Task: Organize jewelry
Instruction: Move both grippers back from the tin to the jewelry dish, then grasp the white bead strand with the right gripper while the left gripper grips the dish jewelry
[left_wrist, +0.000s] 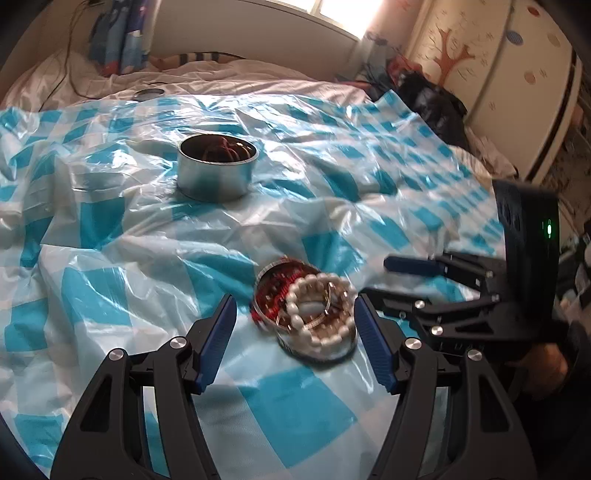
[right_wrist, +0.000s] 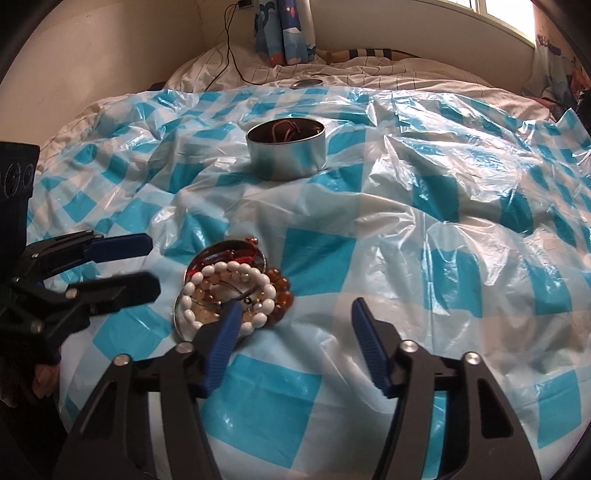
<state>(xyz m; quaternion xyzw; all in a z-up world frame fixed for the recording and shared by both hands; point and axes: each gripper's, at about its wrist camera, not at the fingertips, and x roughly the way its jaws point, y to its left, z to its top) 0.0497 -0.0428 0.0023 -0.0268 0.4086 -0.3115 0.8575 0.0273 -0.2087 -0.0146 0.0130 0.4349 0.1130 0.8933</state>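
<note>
A shallow round tin lid (left_wrist: 266, 295) (right_wrist: 184, 317) lies on the blue-and-white checked plastic sheet (left_wrist: 122, 258) (right_wrist: 424, 258). It holds a white bead bracelet (left_wrist: 321, 314) (right_wrist: 229, 291), a red bracelet (left_wrist: 275, 291) (right_wrist: 236, 254) and an amber bead bracelet (right_wrist: 282, 291) that hangs over its rim. My left gripper (left_wrist: 295, 325) is open, its fingers either side of the lid; it also shows at the left of the right wrist view (right_wrist: 147, 266). My right gripper (right_wrist: 295, 332) is open and empty, just right of the lid; it also shows in the left wrist view (left_wrist: 373, 277).
A taller round metal tin (left_wrist: 218, 170) (right_wrist: 286, 151) with dark cords inside stands farther back on the sheet. A small dark disc (left_wrist: 147, 94) (right_wrist: 306, 83) lies on the bedding behind. A black cable (right_wrist: 229, 48) runs down the wall. A wardrobe (left_wrist: 509, 74) stands at the right.
</note>
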